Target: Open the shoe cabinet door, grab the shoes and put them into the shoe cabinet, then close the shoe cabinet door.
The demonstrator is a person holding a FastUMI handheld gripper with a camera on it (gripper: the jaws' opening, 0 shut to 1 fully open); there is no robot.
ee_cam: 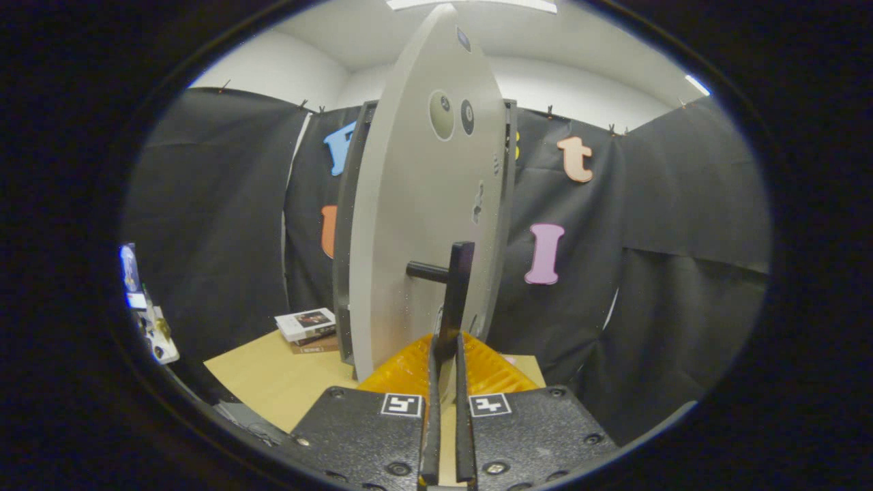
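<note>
The gripper [447,354] is level and points straight forward at the edge of the shoe cabinet door [426,225]. The jaws stand narrow, and both fingers [432,409] press on the lower end of the dark upright handle [455,300] of the door, one on each side of the bar. The handle rises up from between the fingers, and a short round stub joins it to the door face on the left of the bar.

The door is grey and stands swung out toward the camera, so it appears nearly edge-on and very tall. Its face carries some round holes and hinge cut-outs in the upper part. Behind the door, the dark frame of the shoe cabinet [346,273] shows on the left side and also a little on the right side. The inside of the cabinet is hidden by the door, so I cannot tell what is in it.

The cabinet stands on a light wooden worktop [273,382]. To the left of the cabinet foot a few books [307,329] lie in a small stack, near the cabinet frame. In front of the books the worktop is bare up to its left corner. On the right of the door, black cloth hangs close behind.
</note>
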